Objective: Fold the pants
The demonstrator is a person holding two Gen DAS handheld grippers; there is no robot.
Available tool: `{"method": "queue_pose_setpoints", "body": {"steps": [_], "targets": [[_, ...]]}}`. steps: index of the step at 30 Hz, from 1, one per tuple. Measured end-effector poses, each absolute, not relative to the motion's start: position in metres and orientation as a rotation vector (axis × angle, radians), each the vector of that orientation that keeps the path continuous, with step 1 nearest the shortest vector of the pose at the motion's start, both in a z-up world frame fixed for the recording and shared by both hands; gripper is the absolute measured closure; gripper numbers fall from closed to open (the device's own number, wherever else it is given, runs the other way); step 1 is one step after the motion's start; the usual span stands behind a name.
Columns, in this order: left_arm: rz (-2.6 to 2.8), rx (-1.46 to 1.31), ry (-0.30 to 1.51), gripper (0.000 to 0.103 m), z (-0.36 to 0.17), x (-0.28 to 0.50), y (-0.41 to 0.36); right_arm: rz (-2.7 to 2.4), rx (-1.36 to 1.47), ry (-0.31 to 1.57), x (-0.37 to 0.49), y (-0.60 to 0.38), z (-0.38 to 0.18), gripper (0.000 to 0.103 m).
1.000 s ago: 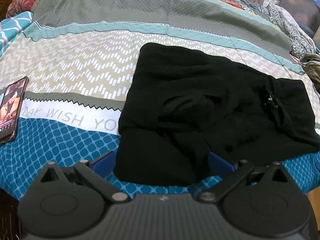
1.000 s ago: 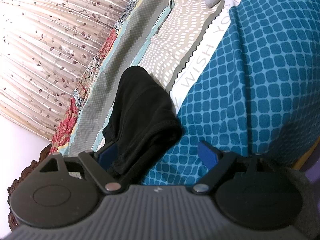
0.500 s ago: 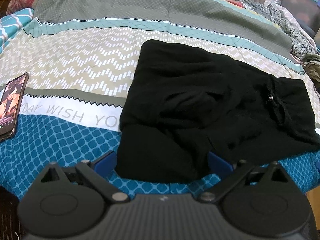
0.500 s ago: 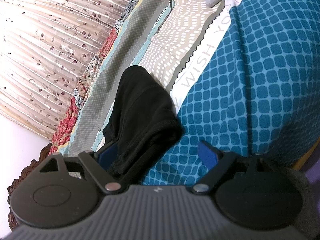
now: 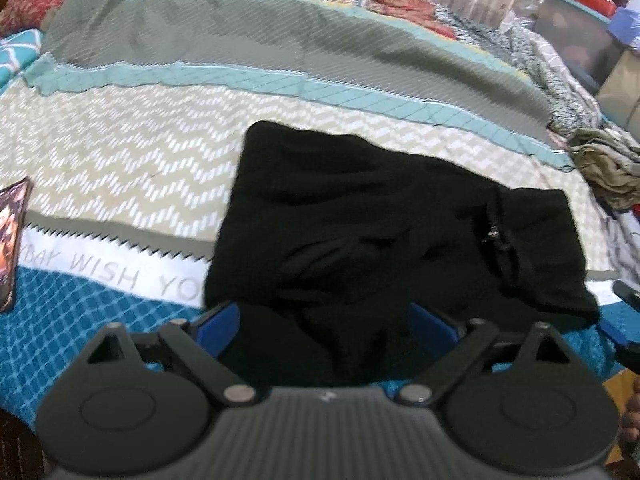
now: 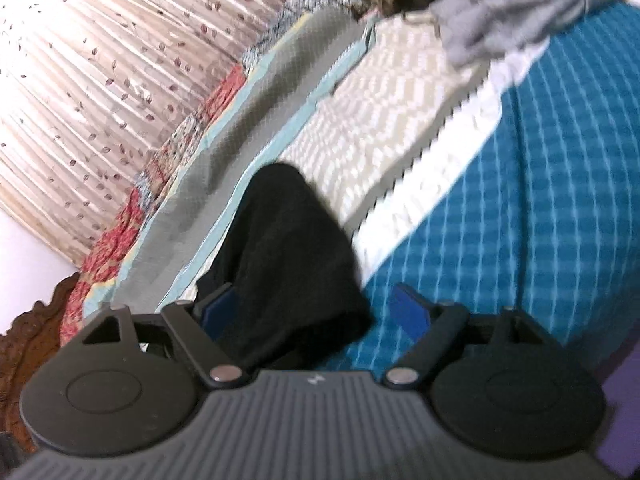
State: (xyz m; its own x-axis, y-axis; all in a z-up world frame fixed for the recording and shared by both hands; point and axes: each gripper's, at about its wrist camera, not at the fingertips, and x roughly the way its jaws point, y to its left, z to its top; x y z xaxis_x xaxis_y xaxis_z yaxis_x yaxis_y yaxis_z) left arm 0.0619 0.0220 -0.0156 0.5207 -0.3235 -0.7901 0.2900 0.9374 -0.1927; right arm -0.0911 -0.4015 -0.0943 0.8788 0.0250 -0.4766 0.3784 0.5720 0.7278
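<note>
Black pants (image 5: 380, 236) lie folded in a rumpled rectangle on the patterned bedspread (image 5: 140, 168), waistband with a drawstring to the right. My left gripper (image 5: 326, 326) is open, its blue fingers straddling the near edge of the pants without gripping. In the right wrist view the pants (image 6: 280, 248) show end-on as a dark mound. My right gripper (image 6: 316, 312) is open, its left finger under the fabric's corner and its right finger over the blue bedspread (image 6: 520, 208). The right gripper's tip also shows in the left wrist view at the far right edge (image 5: 624, 316).
A phone (image 5: 12, 240) lies on the bed at the far left. A pile of olive and grey clothes (image 5: 600, 164) sits at the right, also in the right wrist view (image 6: 520, 4). Curtains (image 6: 100, 80) and a carved headboard (image 6: 24, 332) stand beyond the bed.
Both grippers have shifted forward a little and both views are now motion-blurred. The pants lie as before and both grippers stay open.
</note>
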Motion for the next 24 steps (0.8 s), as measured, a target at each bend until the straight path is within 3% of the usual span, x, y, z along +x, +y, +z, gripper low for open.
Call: {"method": "queue_pose_setpoints", "body": {"steps": [2,4,5,6,9,15,21,23,24], "targets": [[-0.398,-0.036,0.956,0.009,-0.010,0.068,0.013,-0.223,0.930,0.474,-0.085,-0.407,-0.097,0.020],[-0.430,-0.031,0.957,0.009,-0.003,0.077,0.000,-0.204,0.897,0.510,-0.074,-0.406,-0.103,0.030],[-0.450,-0.028,0.960,0.010,0.001,0.082,-0.009,-0.184,0.870,0.538,-0.066,-0.403,-0.106,0.043],[-0.470,-0.025,0.961,0.010,0.004,0.088,-0.018,-0.158,0.846,0.570,-0.057,-0.400,-0.110,0.063],[-0.550,0.025,0.951,0.010,0.021,0.102,-0.063,-0.164,0.840,0.597,-0.047,-0.392,-0.112,0.086],[-0.741,0.100,0.949,0.007,0.044,0.108,-0.175,-0.091,0.514,0.486,-0.053,-0.340,-0.065,0.086],[-0.746,0.273,0.996,0.007,0.032,0.104,-0.267,0.001,0.269,0.447,-0.051,-0.304,-0.054,0.086],[-0.730,0.368,0.995,0.010,0.022,0.099,-0.285,0.027,0.225,0.441,-0.053,-0.297,-0.053,0.086],[-0.716,0.439,0.990,0.024,0.014,0.096,-0.294,0.036,0.205,0.438,-0.054,-0.296,-0.052,0.086]]}}
